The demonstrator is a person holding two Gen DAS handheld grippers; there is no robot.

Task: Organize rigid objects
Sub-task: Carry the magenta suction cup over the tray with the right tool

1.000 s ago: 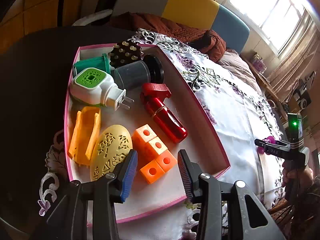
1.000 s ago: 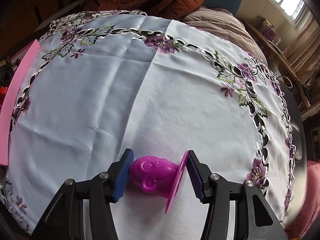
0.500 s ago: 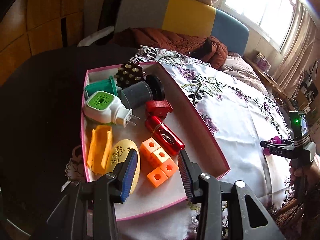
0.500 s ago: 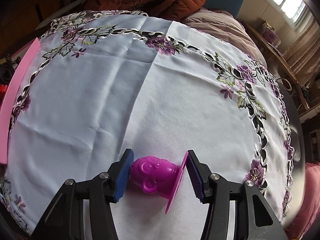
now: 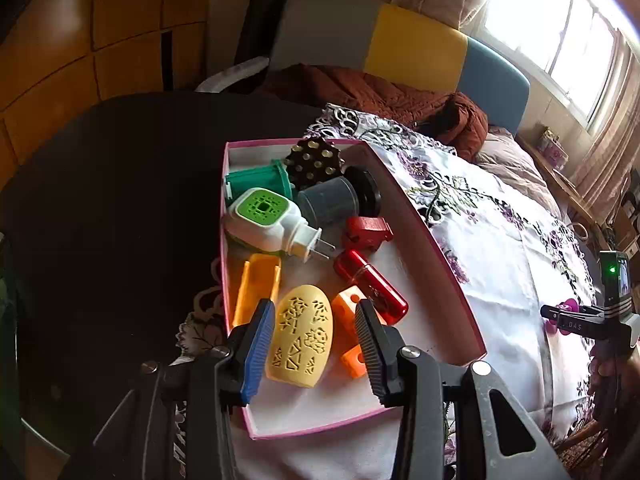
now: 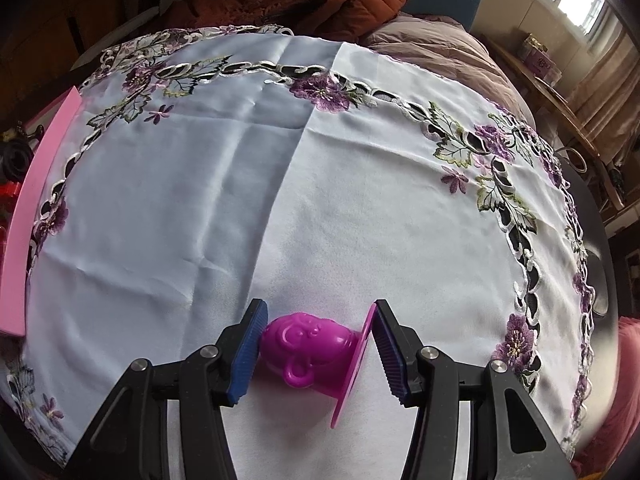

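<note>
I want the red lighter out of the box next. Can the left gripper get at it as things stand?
Probably yes: the left gripper hangs empty over the pink box, and the red lighter lies uncovered on top.

Black fingers [image 6: 400,360], blue ribbed pads [image 5: 258,352], silver screws

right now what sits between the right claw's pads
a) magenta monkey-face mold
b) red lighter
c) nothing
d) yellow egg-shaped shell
a: the right claw has the magenta monkey-face mold clamped between its pads on the white embroidered tablecloth.
</note>
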